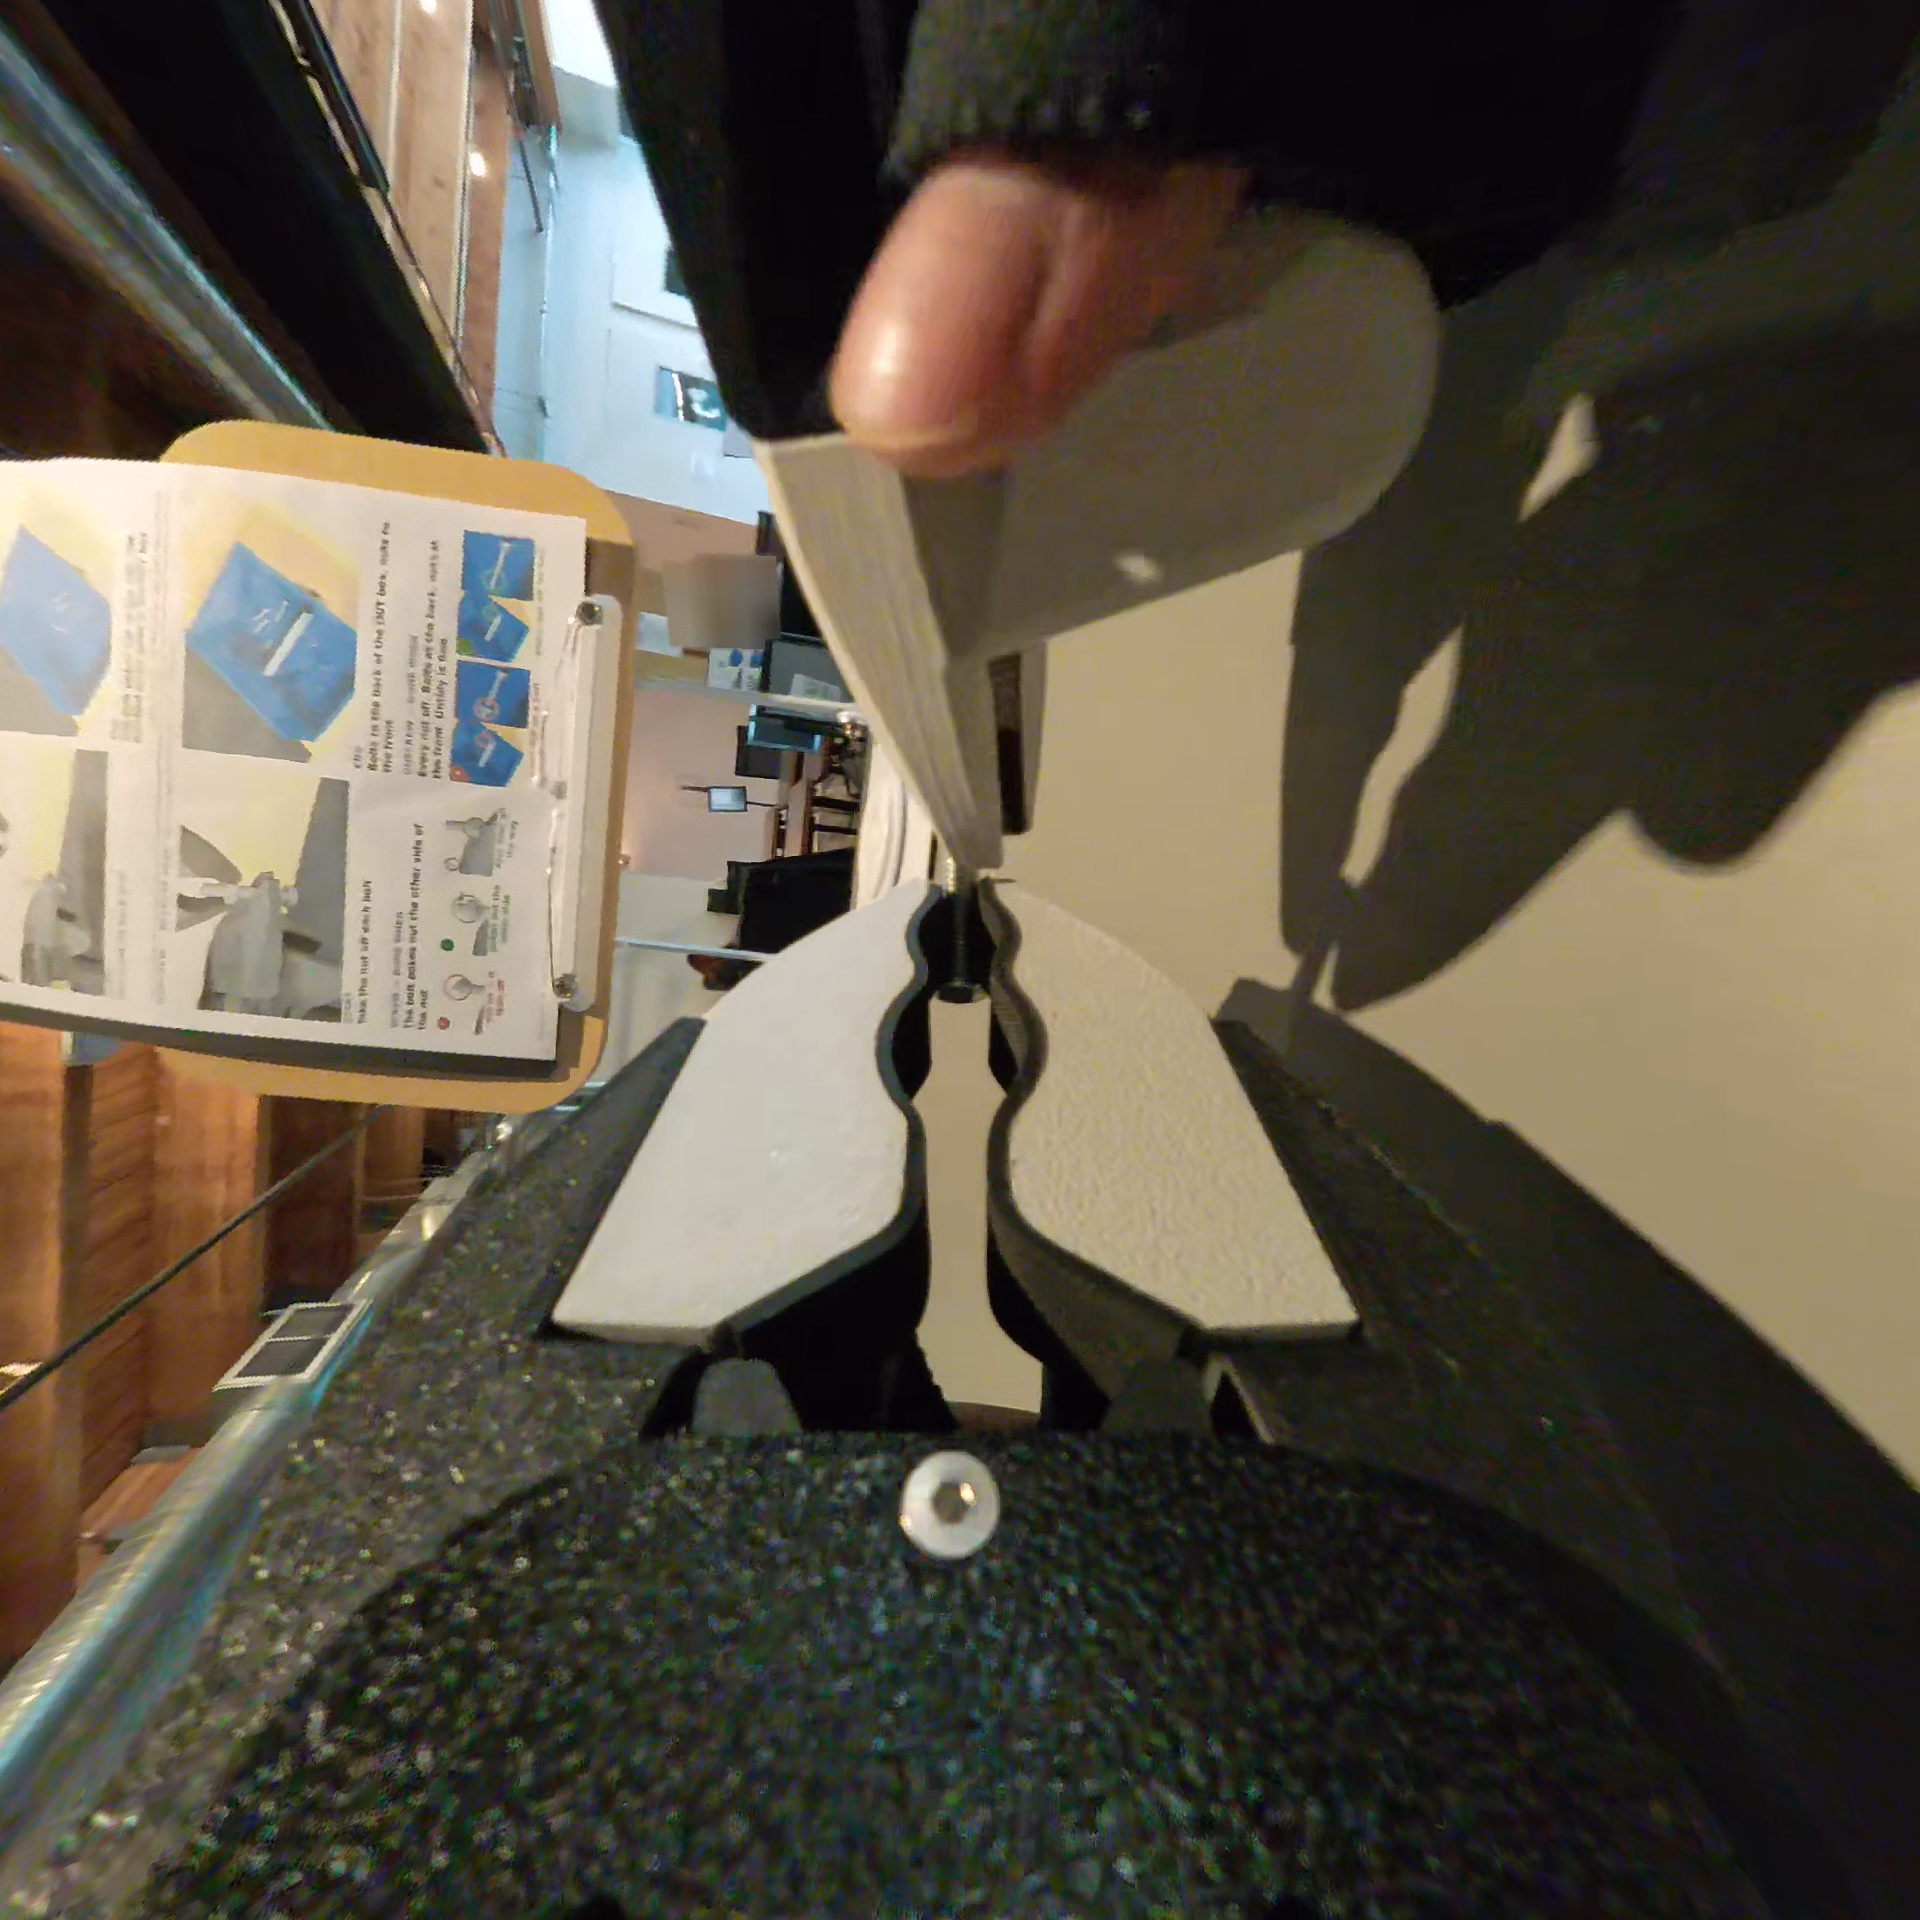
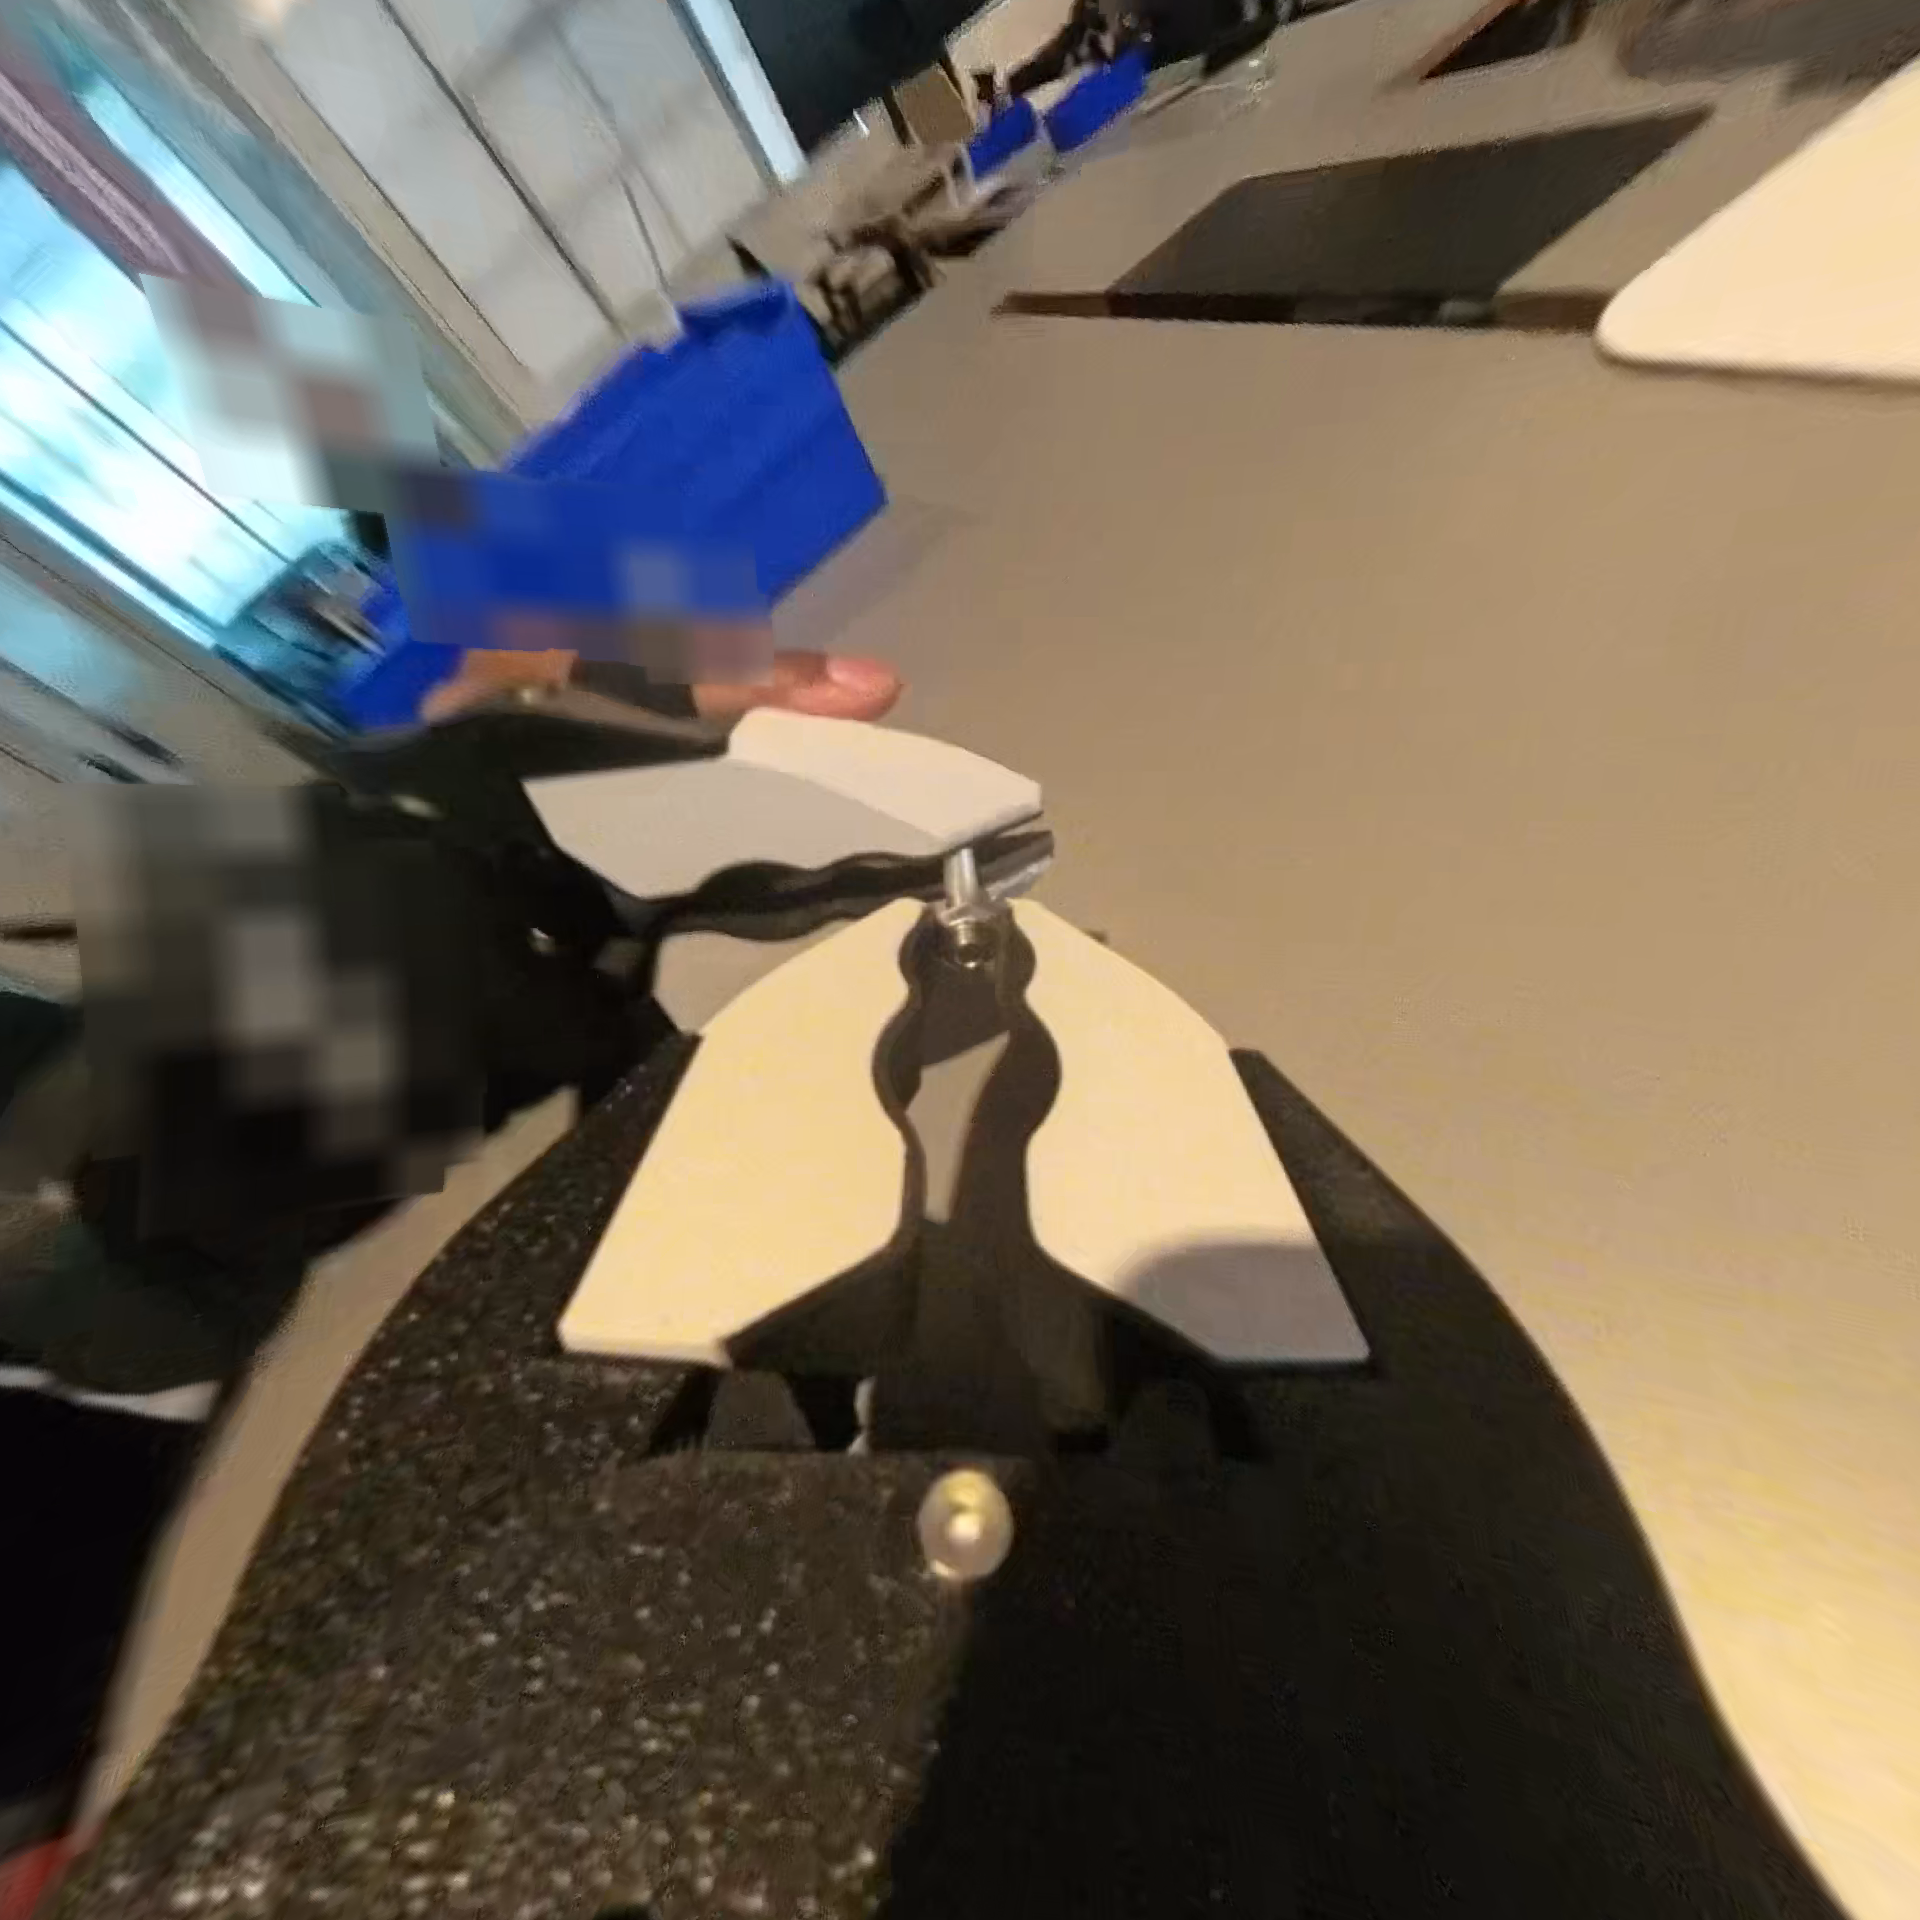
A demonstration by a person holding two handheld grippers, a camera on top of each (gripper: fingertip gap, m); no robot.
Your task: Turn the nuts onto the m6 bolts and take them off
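The jaws of the left gripper [image 1: 961, 940] are closed to a narrow slit, and a short threaded silver M6 bolt [image 1: 958, 951] is pinched between the tips of its white, wavy-edged plastic fingers [image 1: 800, 1122]. In the right wrist view, the right gripper [image 2: 966, 935] is likewise closed at its tips on a small silver metal nut [image 2: 964, 928], which sits on the end of the bolt's shank [image 2: 962, 871]; the bolt is seen at 12 o'clock of the fingertips in both views.

In the left wrist view, the right gripper is met tip to tip from 12 o'clock, turned roughly edge-on, with a bare thumb [image 1: 977, 322] pressed on its grey finger plate and a dark knitted sleeve [image 1: 1195, 73] behind. In the right wrist view, the left gripper enters from 9 o'clock, lying nearly flat and crosswise to the right one.

A beige tabletop [image 2: 1403, 727] lies beneath. Farther off, at 9 o'clock in the left view, a wooden clipboard with a printed instruction sheet [image 1: 312, 758] stands. At 11 o'clock in the right view, a blue plastic bin [image 2: 717, 436] is seen, blurred.
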